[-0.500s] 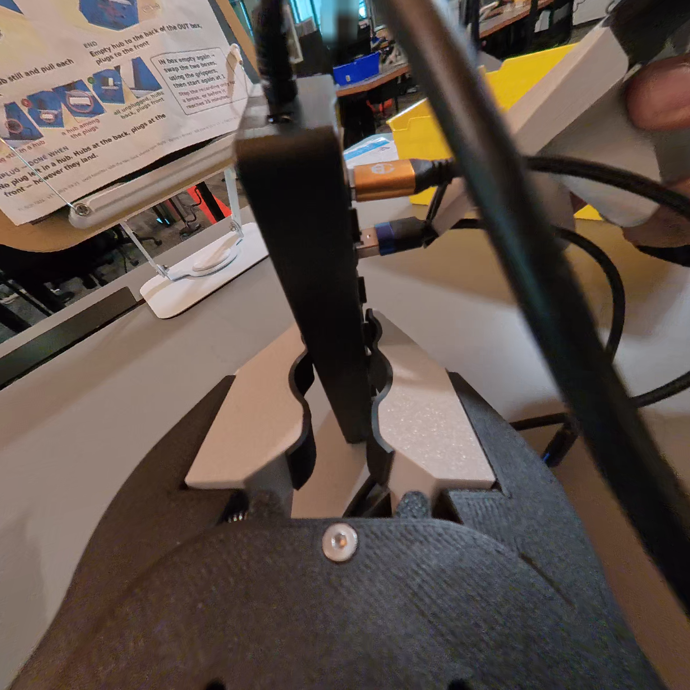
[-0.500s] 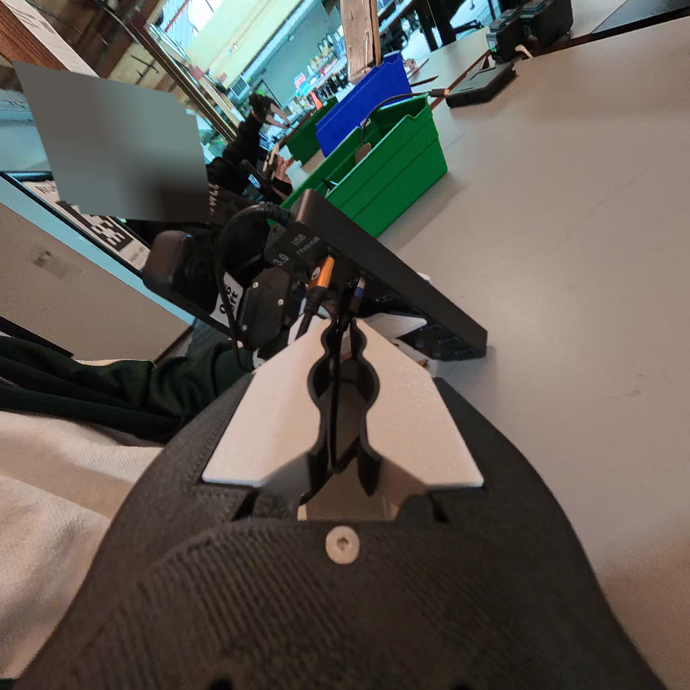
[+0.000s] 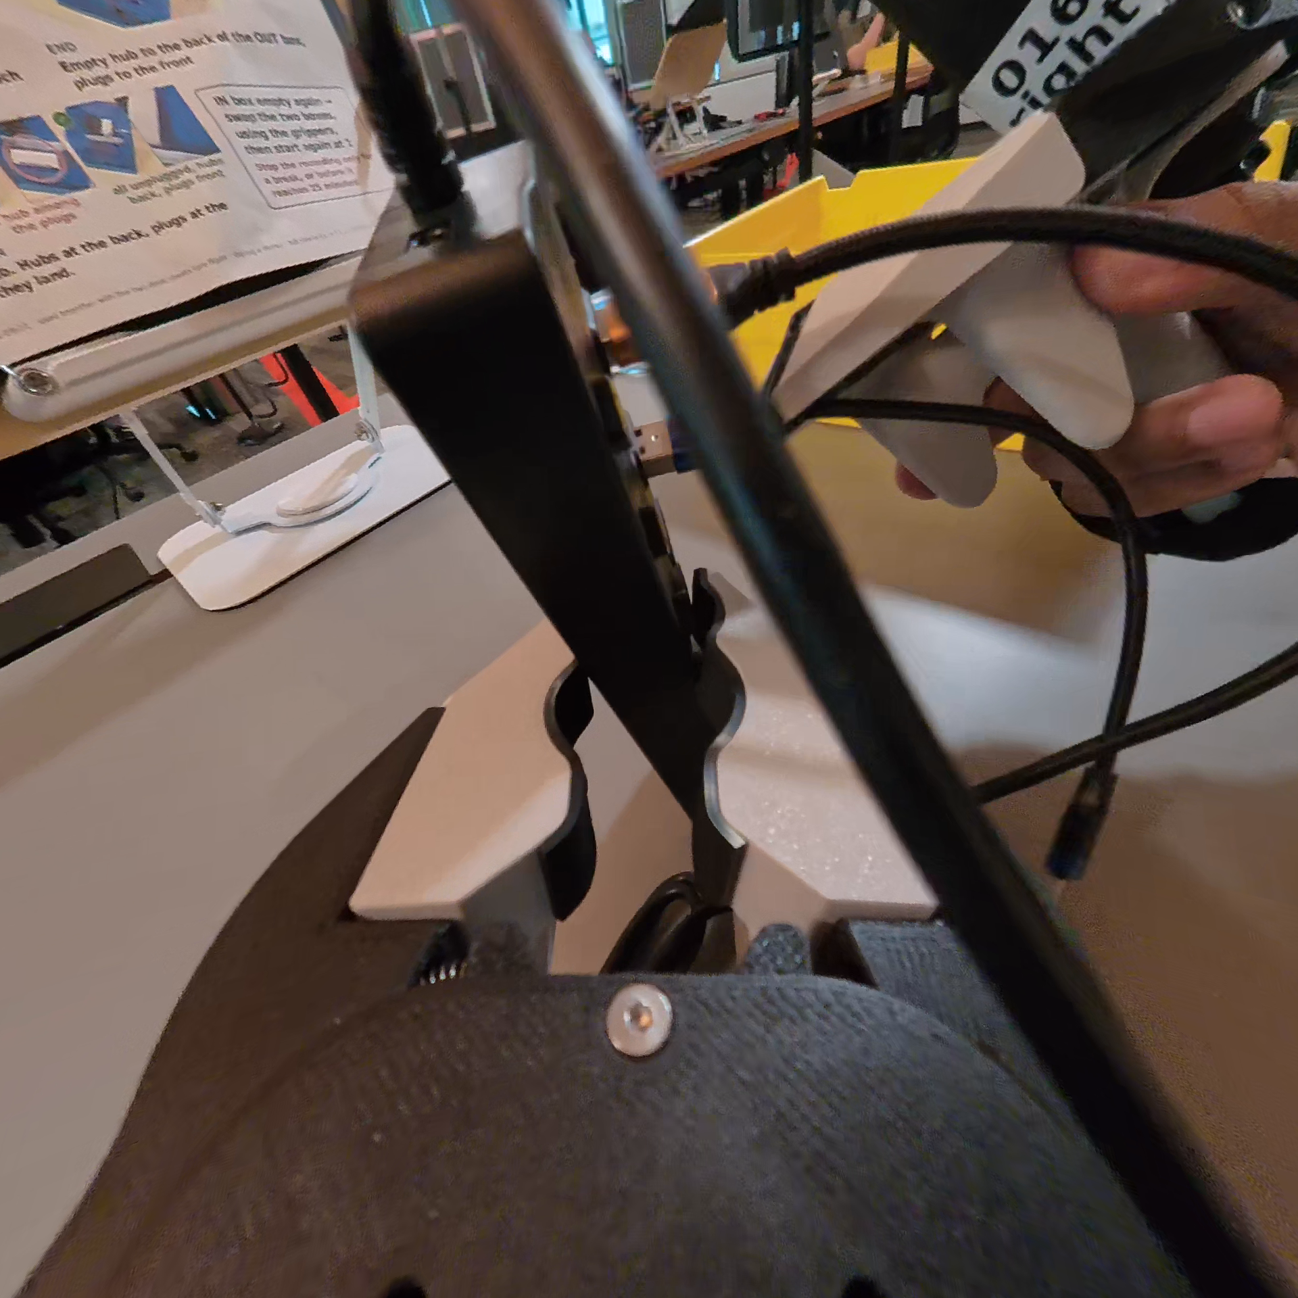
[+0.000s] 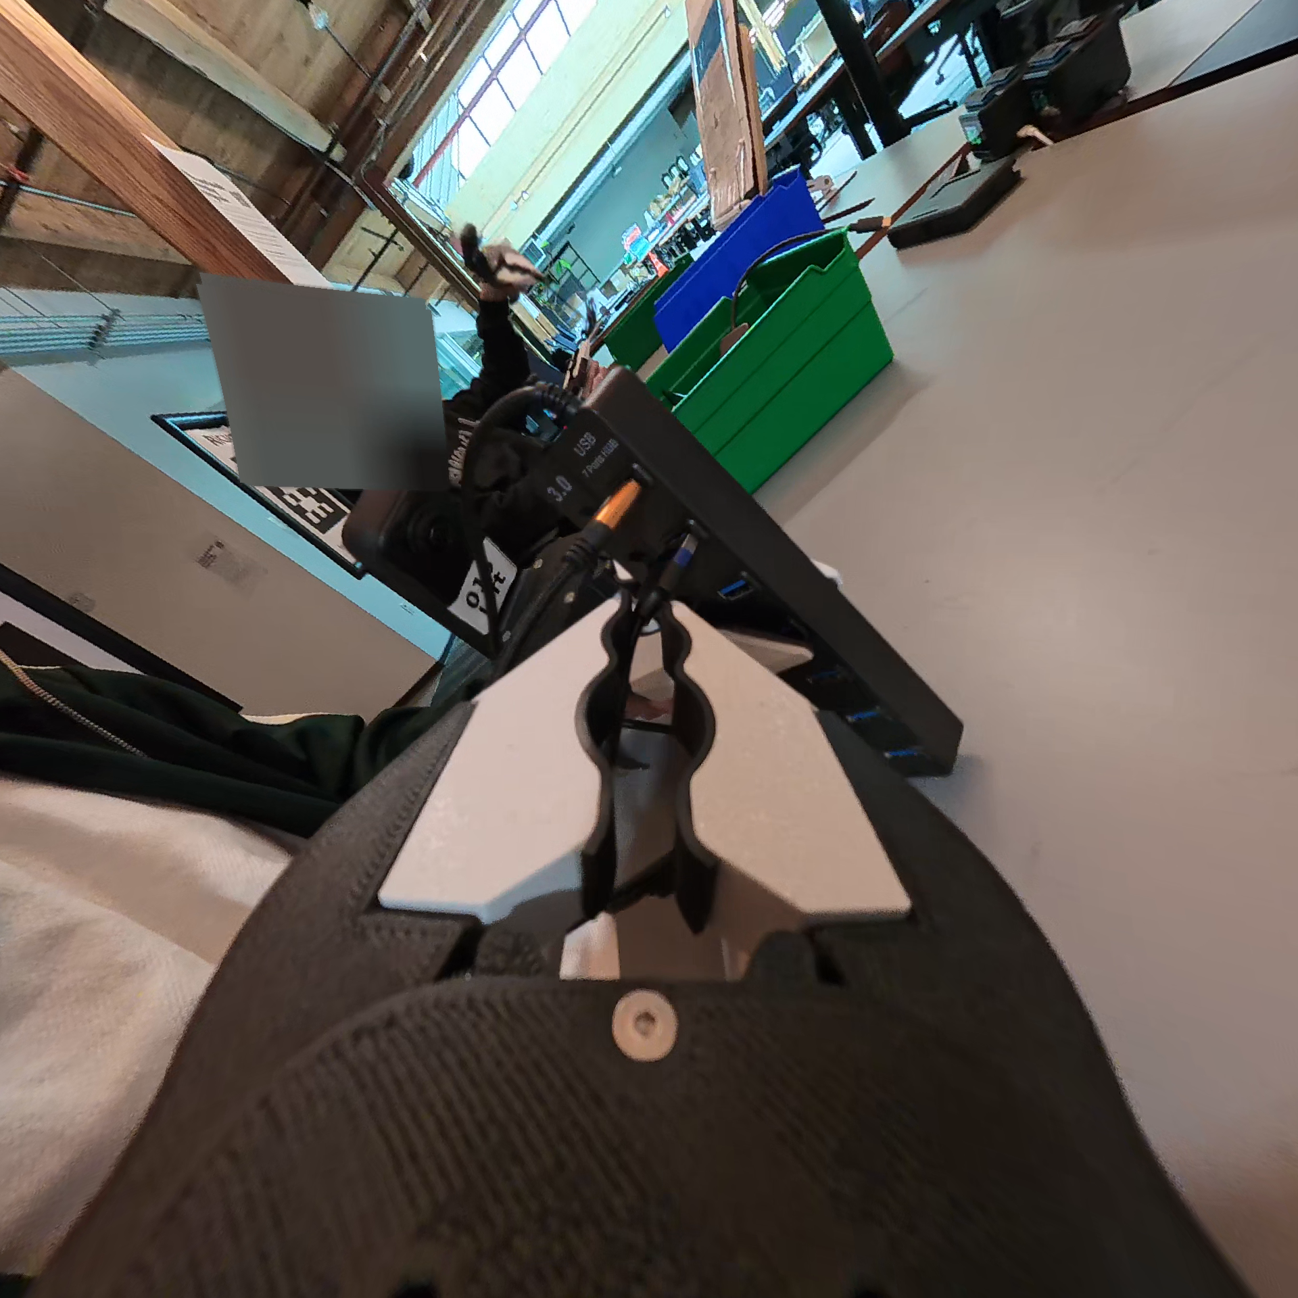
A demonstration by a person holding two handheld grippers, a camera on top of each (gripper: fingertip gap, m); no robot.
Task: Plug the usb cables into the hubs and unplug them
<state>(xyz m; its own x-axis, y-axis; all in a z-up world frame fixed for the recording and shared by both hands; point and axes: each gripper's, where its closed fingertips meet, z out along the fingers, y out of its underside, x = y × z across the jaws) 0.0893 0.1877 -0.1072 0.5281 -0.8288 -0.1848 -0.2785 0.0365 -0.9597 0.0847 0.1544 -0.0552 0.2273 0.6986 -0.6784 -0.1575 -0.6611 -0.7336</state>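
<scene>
Above the grey table point(image 4: 1053, 492), left gripper point(image 3: 646, 709) is clenched on the lower end of the black hub point(image 3: 506, 435), held tilted; right gripper point(image 4: 643, 632) is pinched on the thin cable point(image 4: 632, 674) just behind the blue plug point(image 4: 681, 558), which looks partly seated beside the orange plug point(image 4: 614, 509). Hub is a rigid, smooth, light plastic bar, so grip its flat sides; cables are limp and braided, so better to hold the stiff plug shell.

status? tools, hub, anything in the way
Left tool shut on black hub. Right tool shut on blue plug's cable, plug partly out. Orange plug seated alongside, loose cables crossing.
</scene>
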